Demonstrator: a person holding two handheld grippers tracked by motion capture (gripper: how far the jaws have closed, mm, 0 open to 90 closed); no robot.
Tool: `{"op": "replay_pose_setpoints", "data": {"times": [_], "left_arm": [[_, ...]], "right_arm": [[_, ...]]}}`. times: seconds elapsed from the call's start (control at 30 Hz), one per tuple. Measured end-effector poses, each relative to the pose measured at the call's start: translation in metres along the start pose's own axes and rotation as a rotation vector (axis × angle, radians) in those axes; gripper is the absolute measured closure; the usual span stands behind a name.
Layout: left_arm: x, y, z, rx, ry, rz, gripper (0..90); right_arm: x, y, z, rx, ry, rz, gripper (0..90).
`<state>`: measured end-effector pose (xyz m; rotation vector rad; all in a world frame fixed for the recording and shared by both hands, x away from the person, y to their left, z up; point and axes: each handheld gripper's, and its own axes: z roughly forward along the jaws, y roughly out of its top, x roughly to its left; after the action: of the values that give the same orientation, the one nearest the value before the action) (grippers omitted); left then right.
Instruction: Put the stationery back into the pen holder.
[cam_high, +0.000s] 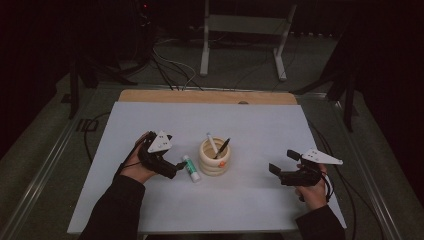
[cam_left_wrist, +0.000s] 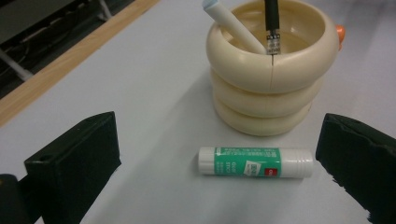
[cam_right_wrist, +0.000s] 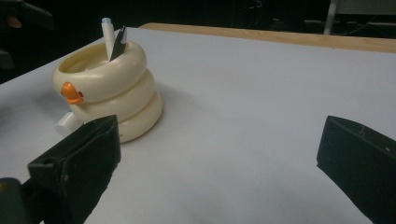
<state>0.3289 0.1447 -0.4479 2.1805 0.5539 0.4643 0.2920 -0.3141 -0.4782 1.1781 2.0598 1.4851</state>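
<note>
glue stick between open jaws, not gripped

my left gripper (cam_high: 176, 165) is low over the table (cam_high: 260, 120), jaws spread wide, wrist angled inward. the glue stick (cam_left_wrist: 255, 162) lies flat between the jaws, untouched, just beside the cream pen holder (cam_left_wrist: 272, 70). my right gripper (cam_high: 282, 164) is well apart, jaws wide, holding nothing.

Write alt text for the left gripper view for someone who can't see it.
A green and white glue stick lies on its side on a pale table, between the left gripper's two open black jaws. Just behind it stands a cream ringed pen holder with a white pen and a black pen inside.
</note>
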Motion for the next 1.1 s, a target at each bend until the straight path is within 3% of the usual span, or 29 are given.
{"op": "replay_pose_setpoints", "data": {"times": [0.2, 0.47, 0.73, 1.1], "left_arm": [[-0.002, 0.0, 0.011, 0.017, -0.054, 0.026, 0.1], [-0.01, 0.001, 0.031, 0.079, -0.134, 0.11, 0.1], [-0.008, -0.003, 0.042, 0.107, -0.165, 0.119, 0.1], [-0.004, -0.004, 0.057, 0.181, -0.203, 0.137, 0.2]], "right_arm": [[0.0, 0.0, 0.0, -0.002, 0.001, 0.005, 0.0], [-0.001, 0.0, 0.0, -0.001, 0.003, 0.006, 0.0], [-0.001, -0.001, 0.0, 0.001, 0.004, 0.006, 0.0], [-0.001, -0.001, 0.001, 0.007, 0.007, 0.011, 0.0]]}}
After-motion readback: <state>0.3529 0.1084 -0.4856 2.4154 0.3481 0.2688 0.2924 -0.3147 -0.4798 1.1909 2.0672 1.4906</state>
